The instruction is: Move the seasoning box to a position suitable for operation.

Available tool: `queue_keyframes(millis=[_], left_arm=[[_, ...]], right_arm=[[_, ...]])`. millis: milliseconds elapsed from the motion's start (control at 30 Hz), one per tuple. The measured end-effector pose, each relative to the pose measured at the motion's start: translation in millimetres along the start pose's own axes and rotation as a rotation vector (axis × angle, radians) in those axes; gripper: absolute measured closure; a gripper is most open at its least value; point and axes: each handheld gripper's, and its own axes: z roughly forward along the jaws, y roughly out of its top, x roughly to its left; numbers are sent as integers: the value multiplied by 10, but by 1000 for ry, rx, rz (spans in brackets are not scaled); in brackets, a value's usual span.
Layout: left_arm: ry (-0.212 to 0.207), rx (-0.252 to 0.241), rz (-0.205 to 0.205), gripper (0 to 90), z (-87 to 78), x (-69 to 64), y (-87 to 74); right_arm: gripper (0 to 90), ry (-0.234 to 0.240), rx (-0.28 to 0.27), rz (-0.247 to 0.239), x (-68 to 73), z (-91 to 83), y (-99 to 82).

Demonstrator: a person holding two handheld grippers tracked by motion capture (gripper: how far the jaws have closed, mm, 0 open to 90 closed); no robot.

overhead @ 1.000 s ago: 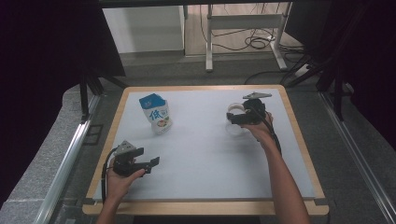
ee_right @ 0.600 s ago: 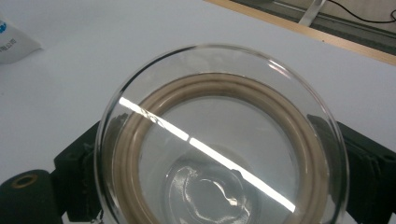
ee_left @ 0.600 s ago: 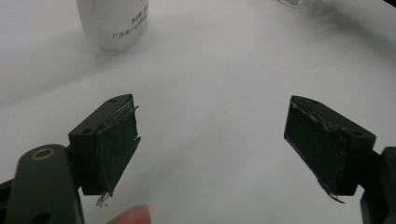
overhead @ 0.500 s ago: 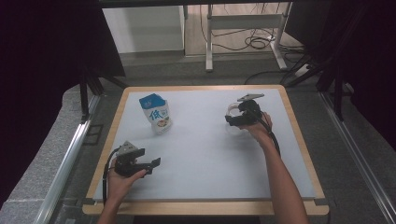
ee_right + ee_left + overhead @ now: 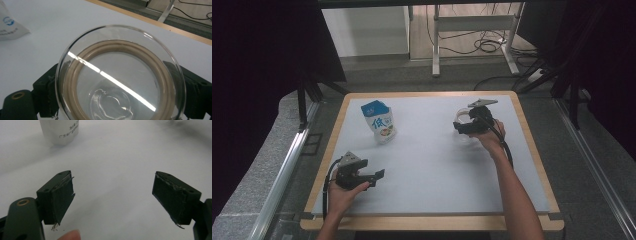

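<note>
Near edge of the white table [image 5: 432, 170]: the left gripper [image 5: 374, 178] rests low on the surface in the person's left hand [image 5: 343, 194], jaws spread wide apart with nothing between them; in the left gripper view its two black pads [image 5: 61, 196] frame bare white surface.

Beyond and slightly right of the left gripper stands the milk pouch [image 5: 379, 121], upright, blue-topped with printed front, well apart from both grippers; its lower edge appears at the top of the left gripper view [image 5: 60, 131].

Far right of the milk pouch: the right gripper [image 5: 463, 127], held in the person's right hand [image 5: 490, 137], is set around a clear glass jar [image 5: 463, 121]. In the right gripper view the glass jar [image 5: 120, 75] sits squarely between the two jaws, mouth toward the camera, a beige ring visible inside its rim; the jaws have just closed in slightly and lie against the jar's two sides, clamped on it. The jar stands on the table near the far right corner, level with the milk pouch.
</note>
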Motion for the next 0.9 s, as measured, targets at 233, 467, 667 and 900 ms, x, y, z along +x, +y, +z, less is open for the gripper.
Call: queue_keyframes(millis=[233,467,667,900], left_arm=[[1,3,-5,173,9,13,-7],[3,-3,-11,173,-7,33,-7],[7,-2,-13,173,-12,52,-9],[13,-3,-17,173,-22,60,-13]], right_arm=[[116,0,-20,-14,42,-209,30],[116,12,-4,-39,139,-425,-53],[116,39,-8,-68,271,-616,-184],[116,103,-2,-101,432,-777,-374]])
